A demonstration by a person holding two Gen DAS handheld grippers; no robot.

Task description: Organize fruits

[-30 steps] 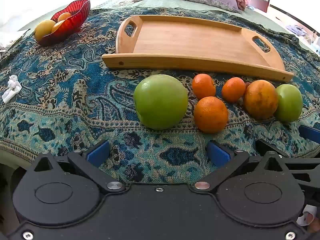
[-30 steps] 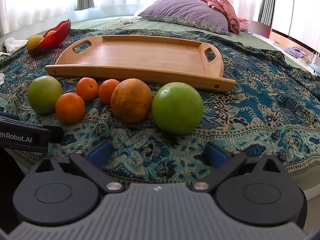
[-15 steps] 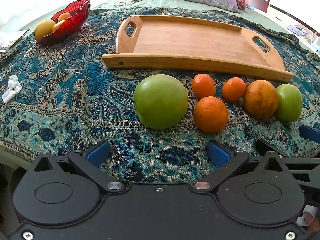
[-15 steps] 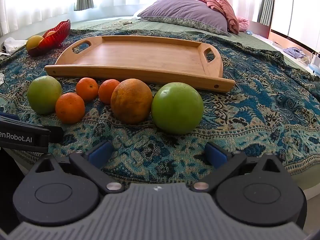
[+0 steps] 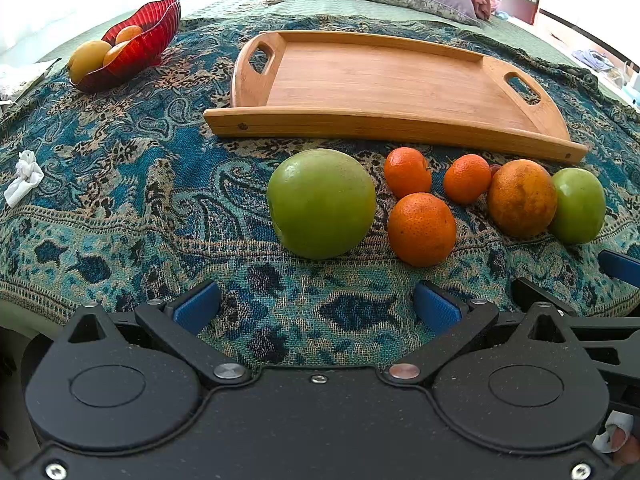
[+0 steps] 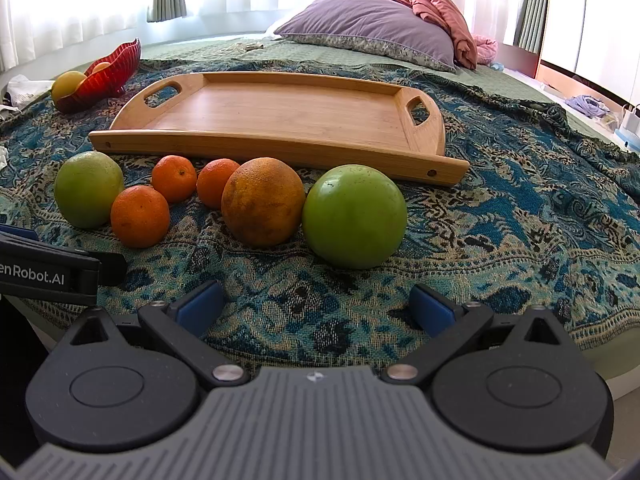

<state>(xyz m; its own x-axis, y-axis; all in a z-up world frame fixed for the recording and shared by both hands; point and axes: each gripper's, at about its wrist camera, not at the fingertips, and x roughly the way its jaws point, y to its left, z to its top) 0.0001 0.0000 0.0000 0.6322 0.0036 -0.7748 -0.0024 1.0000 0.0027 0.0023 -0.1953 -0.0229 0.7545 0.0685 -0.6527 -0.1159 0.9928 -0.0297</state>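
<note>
Several fruits lie in a row on the patterned blue cloth in front of an empty wooden tray (image 5: 384, 80) (image 6: 280, 116). In the left wrist view a big green fruit (image 5: 322, 203) sits straight ahead of my left gripper (image 5: 318, 306), which is open and holds nothing. Right of it lie three small oranges (image 5: 421, 229), a large mottled orange (image 5: 521, 198) and a second green fruit (image 5: 578, 205). In the right wrist view my right gripper (image 6: 316, 304) is open and empty, just short of the second green fruit (image 6: 355, 216) and the mottled orange (image 6: 263, 201).
A red glass bowl (image 5: 140, 40) (image 6: 108, 76) with yellow and orange fruit stands at the back left. A crumpled white tissue (image 5: 24, 178) lies on the cloth at left. A purple pillow (image 6: 372, 32) lies behind the tray. The bed edge runs just below both grippers.
</note>
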